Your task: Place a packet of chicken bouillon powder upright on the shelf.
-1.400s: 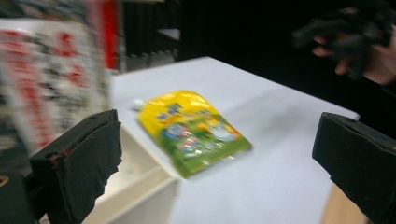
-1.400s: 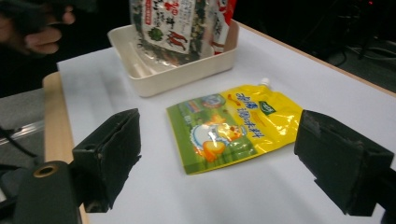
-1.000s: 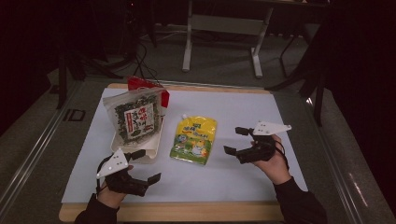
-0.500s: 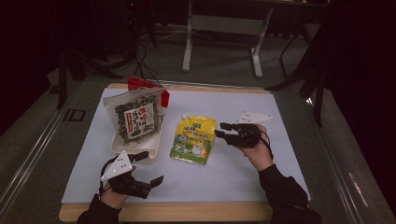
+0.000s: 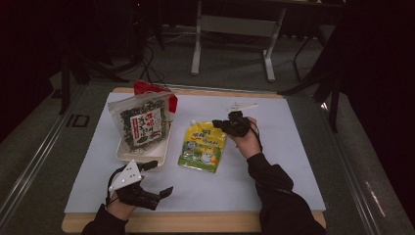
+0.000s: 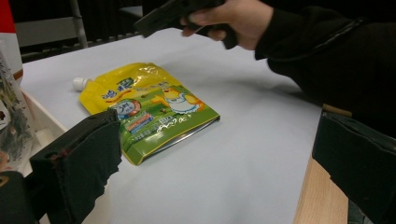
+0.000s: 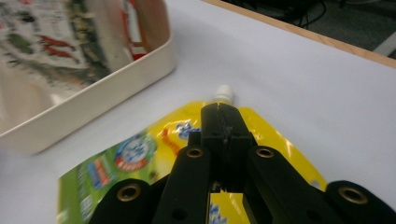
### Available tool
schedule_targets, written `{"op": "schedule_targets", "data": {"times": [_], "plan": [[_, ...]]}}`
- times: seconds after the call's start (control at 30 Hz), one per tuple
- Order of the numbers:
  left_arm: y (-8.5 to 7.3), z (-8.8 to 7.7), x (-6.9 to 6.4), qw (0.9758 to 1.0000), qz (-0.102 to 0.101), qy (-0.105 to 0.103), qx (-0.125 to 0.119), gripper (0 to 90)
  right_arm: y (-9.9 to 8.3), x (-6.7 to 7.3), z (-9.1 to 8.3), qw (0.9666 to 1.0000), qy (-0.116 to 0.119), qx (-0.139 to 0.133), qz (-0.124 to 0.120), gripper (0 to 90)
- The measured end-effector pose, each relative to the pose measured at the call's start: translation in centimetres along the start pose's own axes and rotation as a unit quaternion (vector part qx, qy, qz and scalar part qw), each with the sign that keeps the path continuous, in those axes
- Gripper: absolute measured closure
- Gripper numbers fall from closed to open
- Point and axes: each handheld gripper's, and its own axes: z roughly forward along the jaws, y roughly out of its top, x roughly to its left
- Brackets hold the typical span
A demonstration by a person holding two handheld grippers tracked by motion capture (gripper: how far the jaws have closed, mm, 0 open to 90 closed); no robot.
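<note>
A yellow and green spouted pouch [image 5: 203, 147] [image 6: 149, 112] [image 7: 140, 158] lies flat on the white sheet. My right gripper [image 5: 216, 126] [image 7: 224, 109] hovers over its upper end, close behind the white spout [image 7: 225, 91]. Its jaws have just been closing and now stand shut, with nothing between them. The left gripper view catches that gripper [image 6: 173, 11] in the person's hand above the pouch. My left gripper [image 5: 159, 177] [image 6: 217, 163] rests near the front edge with its jaws wide open and empty, pointed toward the pouch.
A cream tray [image 5: 147, 160] [image 7: 93, 107] left of the pouch holds a seaweed bag [image 5: 142, 122] standing upright, with a red packet [image 5: 147, 88] behind it. The white sheet [image 5: 284, 161] covers a wooden table [image 5: 195, 223]. Dark stands and cables sit beyond the far edge.
The right gripper moved left and slightly down from the right side of the sheet to the pouch's top, and its jaws closed. The left gripper stayed put.
</note>
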Motion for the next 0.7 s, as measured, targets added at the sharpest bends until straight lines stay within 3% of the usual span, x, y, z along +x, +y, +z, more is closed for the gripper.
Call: {"op": "schedule_targets", "data": {"times": [0.4, 0.53, 0.57, 0.67, 0.7], "plan": [[-0.4, 0.1, 0.1, 1.0, -0.006, -0.004, 0.002, 2.5, 1.0, -1.1, 5.9, 0.9989, -0.016, 0.035, 0.027, 90.0], [-0.4, 0.0, 0.1, 1.0, -0.007, -0.005, 0.002, 2.5, 1.3, -1.2, 6.6, 0.9986, -0.011, 0.04, 0.034, 90.0], [-0.4, -0.1, 0.1, 1.0, -0.008, -0.005, 0.002, 2.5, 1.6, -1.4, 7.6, 0.9981, -0.019, 0.048, 0.034, 90.0], [-0.4, -0.1, 0.1, 1.0, -0.007, -0.006, 0.001, 2.5, 1.8, -1.6, 8.1, 0.9978, -0.022, 0.051, 0.036, 90.0], [-0.4, -0.1, 0.0, 1.0, -0.005, -0.007, 0.003, 2.5, 2.1, -1.7, 8.7, 0.9971, -0.025, 0.055, 0.046, 90.0]]}}
